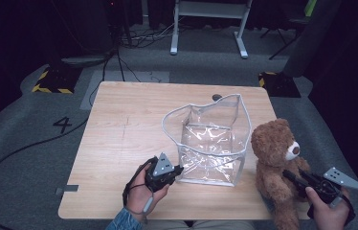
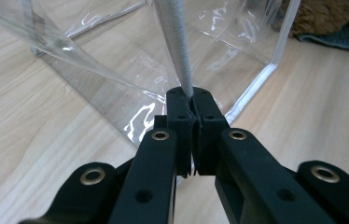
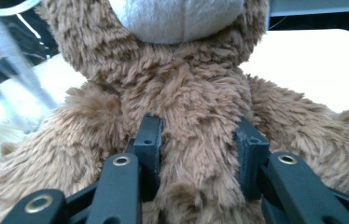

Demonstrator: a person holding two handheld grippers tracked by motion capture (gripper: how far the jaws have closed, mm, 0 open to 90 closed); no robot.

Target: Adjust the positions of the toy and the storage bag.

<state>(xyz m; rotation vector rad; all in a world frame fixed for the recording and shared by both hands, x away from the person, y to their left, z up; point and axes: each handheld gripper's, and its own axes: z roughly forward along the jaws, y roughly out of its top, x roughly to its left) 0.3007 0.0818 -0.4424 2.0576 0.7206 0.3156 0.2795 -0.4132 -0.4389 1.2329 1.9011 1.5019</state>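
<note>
A clear plastic bag [image 1: 209,143] with white trim stands open in the middle of the wooden table [image 1: 119,139]. My left gripper [image 1: 178,169] is at its near left corner. In the left gripper view this gripper [image 2: 192,105] is shut on the bag's white edge strip [image 2: 179,56], which runs up from between the jaws. A brown teddy bear [image 1: 274,158] sits upright to the right of the bag, near the table's front right corner. My right gripper [image 1: 291,175] reaches in from the right, and its jaws [image 3: 198,149] press into the bear's furry belly [image 3: 186,93], one on each side.
The bag's clear walls [image 2: 116,70] are creased and glossy. Bare table lies to the left of the bag. Beyond the far edge are grey floor, cables and a white frame [image 1: 210,24]. The bear [image 2: 326,16] shows behind the bag in the left gripper view.
</note>
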